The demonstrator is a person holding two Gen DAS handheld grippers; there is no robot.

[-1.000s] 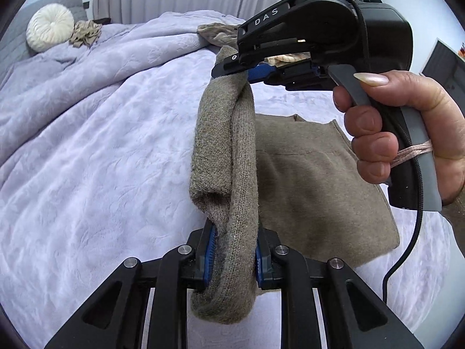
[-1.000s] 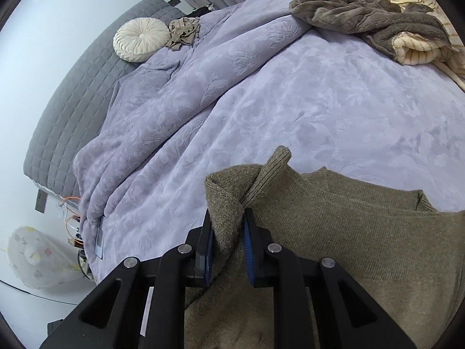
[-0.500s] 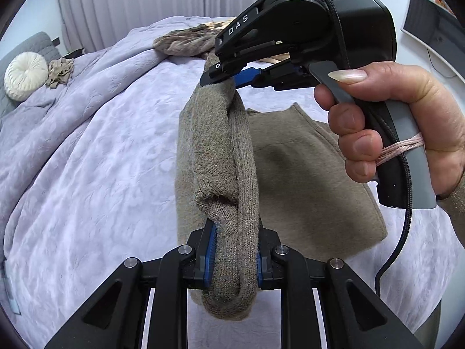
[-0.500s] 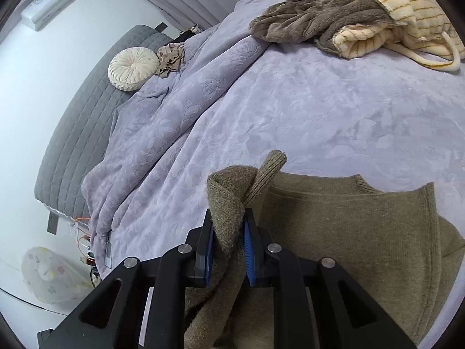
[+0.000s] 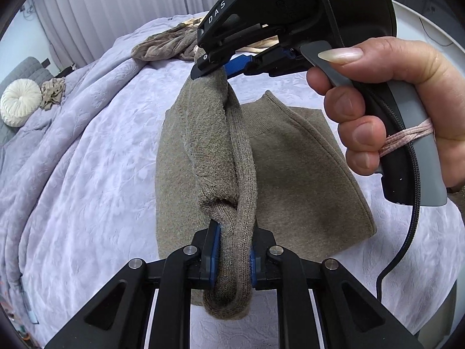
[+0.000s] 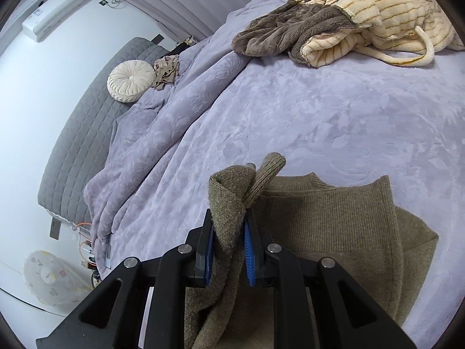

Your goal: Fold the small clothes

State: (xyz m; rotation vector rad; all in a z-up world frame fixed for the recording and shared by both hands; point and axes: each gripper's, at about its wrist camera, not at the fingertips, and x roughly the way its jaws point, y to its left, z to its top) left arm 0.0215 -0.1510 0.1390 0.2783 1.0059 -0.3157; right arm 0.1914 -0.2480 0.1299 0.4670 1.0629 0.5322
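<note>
One olive sweater (image 5: pixel 293 168) on bedspread (image 5: pixel 87 160), pinched by two grippers, left gripper (image 5: pixel 232 257); right gripper (image 6: pixel 229 254)

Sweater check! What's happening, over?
Left tongs and right tongs both shut on sweater. One edge lifted, rest flat on bed. Nothing blocking.

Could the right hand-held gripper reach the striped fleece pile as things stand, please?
Probably not yet: the right hand-held gripper is shut on the olive sweater, though bare bedspread leads to the striped fleece pile.
</note>
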